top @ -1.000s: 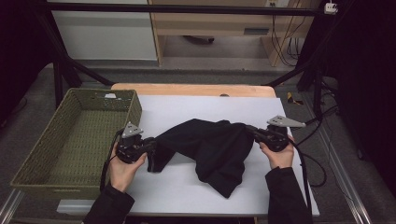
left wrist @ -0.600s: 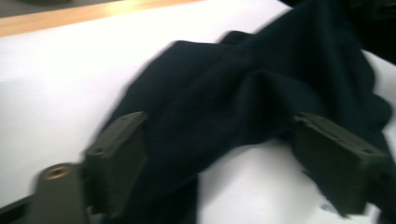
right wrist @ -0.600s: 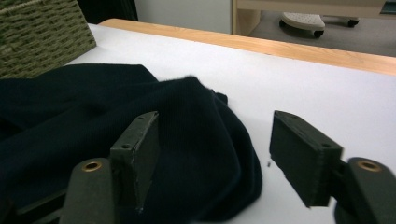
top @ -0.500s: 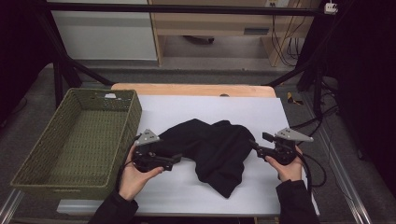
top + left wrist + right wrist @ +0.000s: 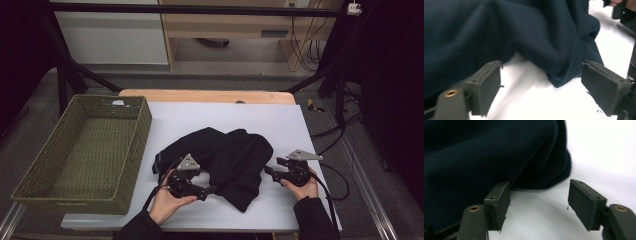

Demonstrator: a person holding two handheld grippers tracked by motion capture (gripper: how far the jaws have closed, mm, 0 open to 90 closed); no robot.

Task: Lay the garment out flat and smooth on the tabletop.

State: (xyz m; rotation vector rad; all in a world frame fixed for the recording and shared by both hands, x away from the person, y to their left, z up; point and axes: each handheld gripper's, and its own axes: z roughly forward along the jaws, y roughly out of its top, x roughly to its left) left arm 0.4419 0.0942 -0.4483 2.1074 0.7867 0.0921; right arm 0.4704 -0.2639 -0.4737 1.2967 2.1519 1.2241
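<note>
One dark garment [image 5: 230,160], one basket [image 5: 85,155].

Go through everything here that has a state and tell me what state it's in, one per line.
Garment: crumpled in a heap on the table, held by neither gripper.
Basket: upright, nothing in it, beside the table's left edge.
Left gripper: open, its jaws have just been closing a little, garment edge ahead, bare table between them.
Right gripper: open, its jaws have just been closing a little, low at the garment's edge, nothing gripped.
</note>
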